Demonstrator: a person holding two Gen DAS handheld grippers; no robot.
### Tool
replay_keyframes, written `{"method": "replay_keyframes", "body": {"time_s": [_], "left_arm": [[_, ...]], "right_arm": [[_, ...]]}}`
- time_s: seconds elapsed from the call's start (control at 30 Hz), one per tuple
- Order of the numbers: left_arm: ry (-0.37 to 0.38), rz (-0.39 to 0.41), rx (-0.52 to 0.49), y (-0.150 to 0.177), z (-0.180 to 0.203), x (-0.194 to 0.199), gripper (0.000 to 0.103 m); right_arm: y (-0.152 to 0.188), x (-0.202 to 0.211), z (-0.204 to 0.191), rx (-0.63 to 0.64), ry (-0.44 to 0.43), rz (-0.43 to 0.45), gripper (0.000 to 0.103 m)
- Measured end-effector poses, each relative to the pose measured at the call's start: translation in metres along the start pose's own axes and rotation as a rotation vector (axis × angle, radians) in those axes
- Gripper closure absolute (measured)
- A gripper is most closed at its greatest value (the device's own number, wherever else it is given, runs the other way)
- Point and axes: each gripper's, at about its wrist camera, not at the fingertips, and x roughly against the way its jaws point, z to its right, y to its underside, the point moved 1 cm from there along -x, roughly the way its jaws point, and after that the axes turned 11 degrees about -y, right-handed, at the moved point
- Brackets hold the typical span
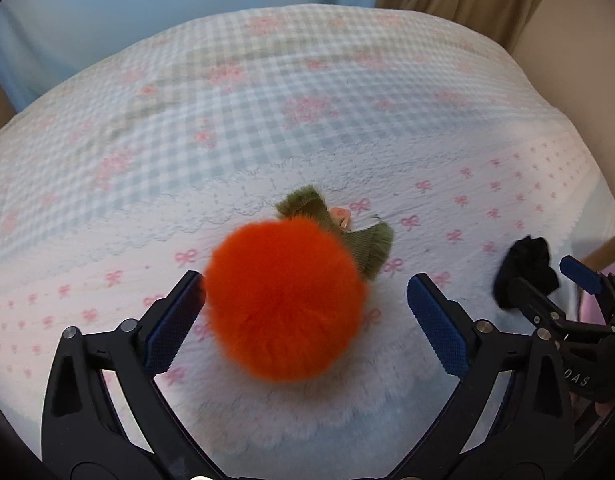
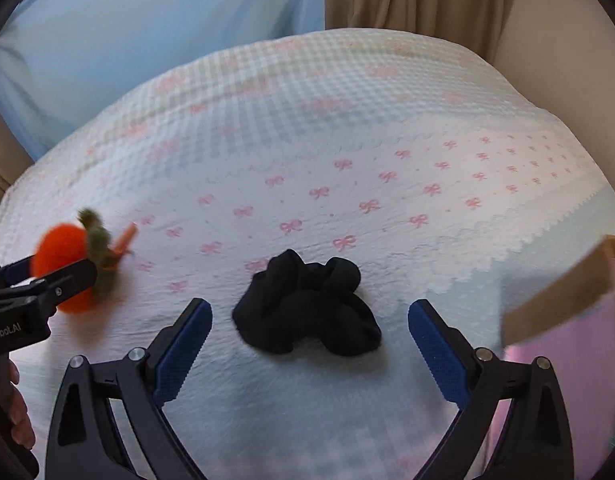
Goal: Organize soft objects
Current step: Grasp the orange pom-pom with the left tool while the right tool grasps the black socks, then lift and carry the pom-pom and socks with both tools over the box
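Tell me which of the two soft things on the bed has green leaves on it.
The orange pompom, lying between the open left gripper fingers. It carries fuzzy green leaves at its far side; the black scrunchie before the right gripper is plain black.

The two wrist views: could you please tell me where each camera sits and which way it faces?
Left wrist: on the left gripper, looking along its open fingers at the orange pompom on the bedspread; the right gripper shows at right.
Right wrist: on the right gripper, open around the black scrunchie; the left gripper and a hand show at left.
Shared: pompom, scrunchie, bedspread, both grippers.
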Motion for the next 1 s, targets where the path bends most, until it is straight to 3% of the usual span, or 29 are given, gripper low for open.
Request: {"method": "replay_keyframes", "body": {"time_s": [0.13, 0.27, 0.33, 0.4, 0.47, 0.5, 0.57, 0.67, 0.73, 1.0], "left_arm": [[-0.029, 0.015, 0.002, -0.001, 0.002, -0.010, 0.016], [-0.046, 0.005, -0.013, -0.001, 0.002, -0.019, 0.038], [-0.055, 0.005, -0.017, 0.000, 0.002, -0.022, 0.041], [-0.049, 0.019, -0.008, 0.001, 0.000, -0.020, 0.057], [-0.033, 0.020, 0.002, 0.000, -0.003, -0.019, 0.066], [-0.029, 0.018, 0.006, -0.001, -0.004, -0.019, 0.067], [-0.020, 0.023, 0.023, -0.002, -0.007, -0.016, 0.068], [-0.019, 0.036, 0.034, -0.004, -0.009, -0.009, 0.068], [-0.019, 0.045, 0.032, -0.005, -0.009, -0.002, 0.068], [-0.011, 0.109, 0.035, -0.016, -0.008, 0.059, 0.068]], "right_arm": [[0.001, -0.014, -0.001, 0.018, -0.012, 0.002, 0.011], [0.001, -0.024, -0.003, 0.031, -0.006, 0.003, 0.014], [0.002, -0.025, -0.004, 0.045, -0.001, 0.016, 0.016], [0.002, -0.025, -0.005, 0.063, 0.005, 0.029, 0.027], [0.002, -0.023, -0.007, 0.075, 0.007, 0.039, 0.042], [0.002, -0.023, -0.008, 0.080, 0.011, 0.042, 0.047], [0.003, -0.021, -0.011, 0.087, 0.014, 0.045, 0.067], [0.003, -0.017, -0.013, 0.086, 0.019, 0.041, 0.080], [0.003, -0.014, -0.012, 0.068, 0.010, 0.042, 0.084], [-0.011, 0.042, -0.017, 0.061, -0.009, 0.111, 0.084]]}}
